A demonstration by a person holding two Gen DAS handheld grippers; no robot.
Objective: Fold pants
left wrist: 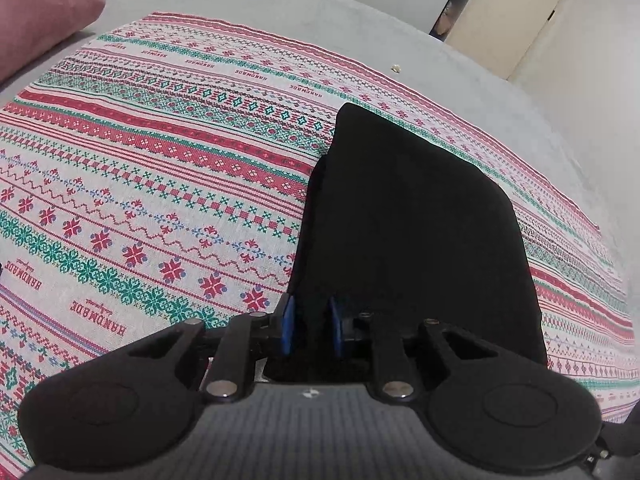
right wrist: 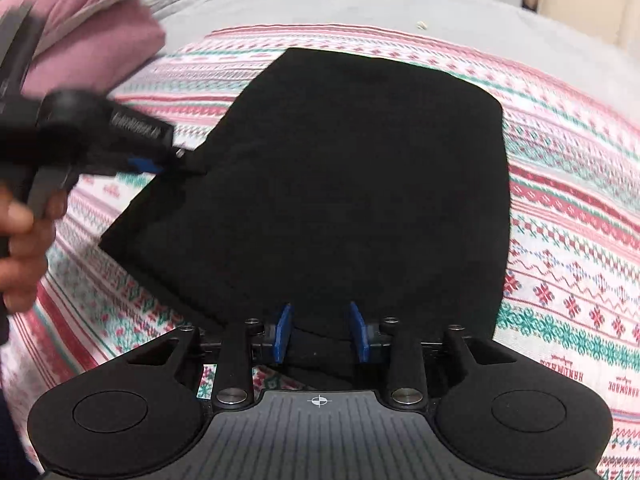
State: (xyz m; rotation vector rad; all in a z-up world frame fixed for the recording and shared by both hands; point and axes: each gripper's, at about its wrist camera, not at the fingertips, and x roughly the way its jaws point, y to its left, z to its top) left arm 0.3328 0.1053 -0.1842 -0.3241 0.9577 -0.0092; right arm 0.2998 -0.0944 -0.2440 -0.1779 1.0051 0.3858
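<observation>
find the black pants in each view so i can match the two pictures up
Left wrist: black pants run from centre to lower right, just beyond the left tool.
Right wrist: black pants fill the centre, above the right tool; the left tool meets their left edge.
Shared landmark: the patterned cloth beneath them.
</observation>
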